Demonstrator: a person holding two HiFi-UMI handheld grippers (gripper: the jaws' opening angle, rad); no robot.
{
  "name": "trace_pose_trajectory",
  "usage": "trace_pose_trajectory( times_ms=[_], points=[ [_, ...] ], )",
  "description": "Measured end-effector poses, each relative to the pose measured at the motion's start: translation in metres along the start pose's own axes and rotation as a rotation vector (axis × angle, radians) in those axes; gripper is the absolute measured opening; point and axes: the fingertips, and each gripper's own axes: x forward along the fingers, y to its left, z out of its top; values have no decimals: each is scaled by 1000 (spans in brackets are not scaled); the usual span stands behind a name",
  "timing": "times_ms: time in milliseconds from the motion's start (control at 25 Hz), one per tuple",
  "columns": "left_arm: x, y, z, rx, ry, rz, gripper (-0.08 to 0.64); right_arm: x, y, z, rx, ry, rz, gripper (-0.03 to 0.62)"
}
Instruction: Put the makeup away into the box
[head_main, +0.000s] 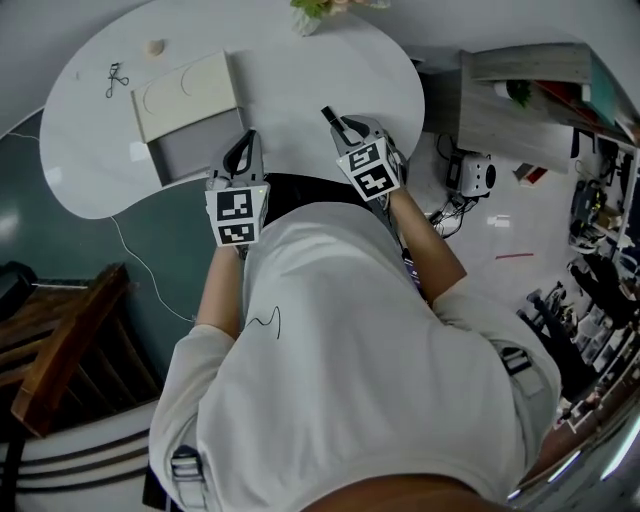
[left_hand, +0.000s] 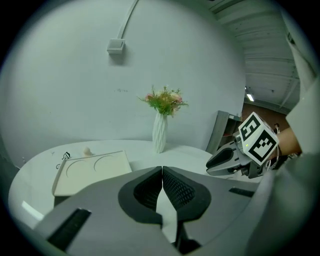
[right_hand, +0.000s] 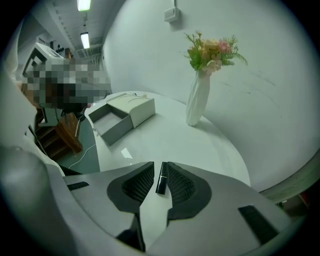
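- The box (head_main: 196, 152) sits open at the left end of the table (head_main: 300, 80). It's nearest my left claw (left_hand: 162, 170), which is pinched together on nothing.
- My right claw (right_hand: 160, 163) has its jaws partway apart, with the black lipstick (right_hand: 161, 178) in the gap, lengthwise along them. It hugs the right pad with a sliver of space on the left, so I'd say it's not clamped yet.
- From that claw the box is off to the left and further out.

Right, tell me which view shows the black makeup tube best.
The right gripper view. There the black tube stands out sharply against the white table, between that gripper's parted jaws. In the head view I can't make it out near the right gripper. The left gripper view doesn't show it at all.
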Motion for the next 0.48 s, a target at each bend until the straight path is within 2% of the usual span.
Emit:
trace_pose_trajectory(
  times_ms=[80,160,240,480],
  points=[
    [1,-2,1,4,12,23,20,11,-2,-6,-39,19,20,80],
    [0,-3,1,-28,15,41,20,21,-4,-10,-68,32,37,80],
    [-2,-5,-3,-58,23,58,20,30,-4,-15,-61,46,56,81],
    [-5,-9,-15,-74,47,104,20,43,-6,-27,-60,83,77,86]
  ],
)
